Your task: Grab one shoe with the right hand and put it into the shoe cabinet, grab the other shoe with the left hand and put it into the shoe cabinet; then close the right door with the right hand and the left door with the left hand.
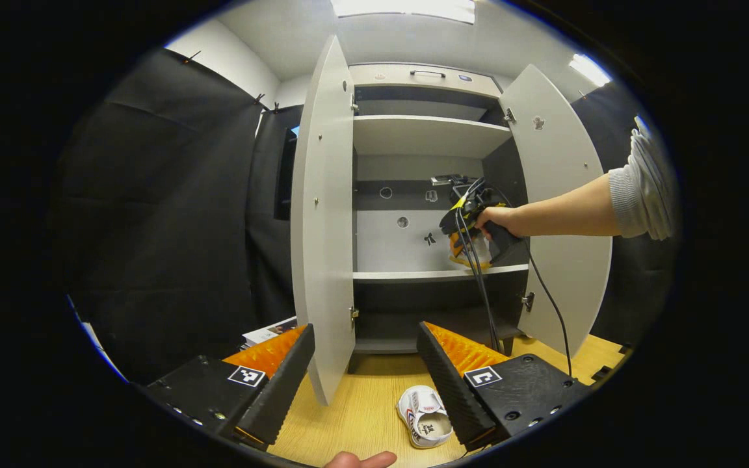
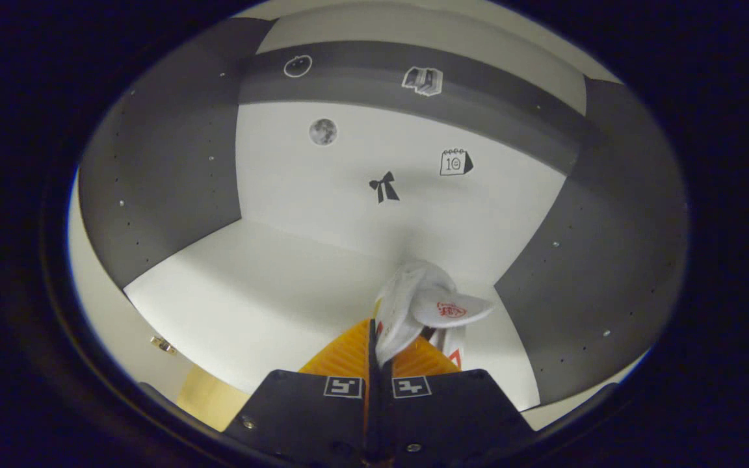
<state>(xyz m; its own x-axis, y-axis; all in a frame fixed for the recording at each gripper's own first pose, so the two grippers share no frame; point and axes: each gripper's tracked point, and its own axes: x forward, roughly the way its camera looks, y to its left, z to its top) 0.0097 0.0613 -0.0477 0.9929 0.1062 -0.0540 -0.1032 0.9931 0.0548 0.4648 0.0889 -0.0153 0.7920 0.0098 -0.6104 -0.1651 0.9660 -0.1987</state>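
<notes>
1. My right gripper (image 2: 378, 348) is pinched shut on a small white shoe (image 2: 413, 305), which hangs over the middle shelf (image 2: 251, 279) inside the shoe cabinet (image 1: 426, 136).
2. The other shoe (image 1: 425, 417) lies on the wooden floor (image 1: 361, 409), by the open left door (image 1: 324, 221).
3. My left gripper (image 1: 365, 364) is wide open and holds nothing.
4. I think the shoe could tip or roll off the edge if I let go too high.
</notes>
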